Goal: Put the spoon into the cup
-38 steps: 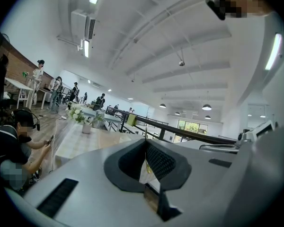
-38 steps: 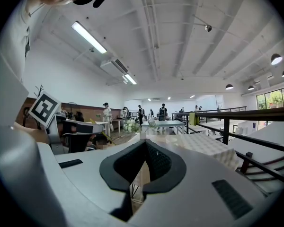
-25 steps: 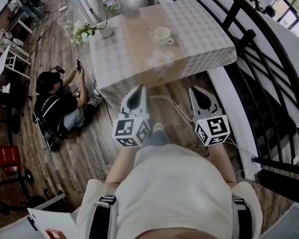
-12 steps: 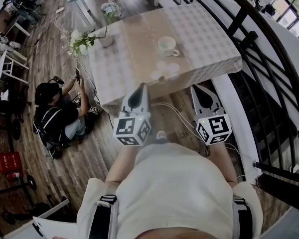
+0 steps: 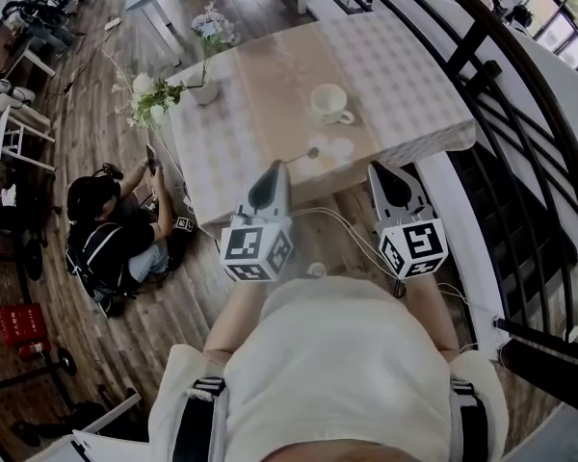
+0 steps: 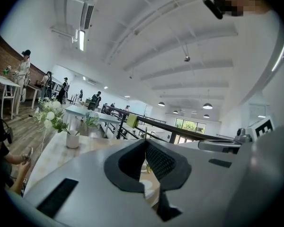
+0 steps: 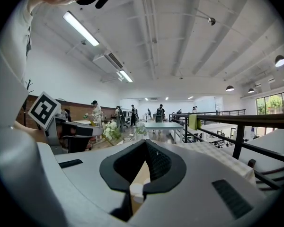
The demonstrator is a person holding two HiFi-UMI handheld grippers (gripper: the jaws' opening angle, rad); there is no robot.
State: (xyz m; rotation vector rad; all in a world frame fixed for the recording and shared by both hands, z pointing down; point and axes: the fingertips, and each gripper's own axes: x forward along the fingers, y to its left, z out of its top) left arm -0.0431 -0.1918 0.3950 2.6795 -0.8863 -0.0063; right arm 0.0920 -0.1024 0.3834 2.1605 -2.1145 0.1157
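Note:
A white cup (image 5: pixel 328 102) stands on the checked tablecloth of a table (image 5: pixel 405 65) ahead of me. A small spoon (image 5: pixel 304 155) lies on the cloth near the table's front edge, apart from the cup. My left gripper (image 5: pixel 275 166) points level at that edge, its tip just short of the spoon, jaws shut and empty. In the left gripper view its jaws (image 6: pixel 145 143) meet at the tip, and a thin gold sliver of the spoon (image 6: pixel 147 166) shows beyond them. My right gripper (image 5: pixel 377 168) hovers beside it to the right, with its jaws (image 7: pixel 145 142) also closed on nothing.
A vase (image 5: pixel 205 89) with white flowers (image 5: pixel 144 94) stands at the table's left side. A person (image 5: pixel 106 234) sits on the wooden floor to the left. A black railing (image 5: pixel 506 104) runs along the right. White cables (image 5: pixel 342 221) trail on the floor under the grippers.
Both grippers have moved forward together to the table's front edge. The table, cup and spoon now sit closer in the head view. Both pairs of jaws have stayed as they were.

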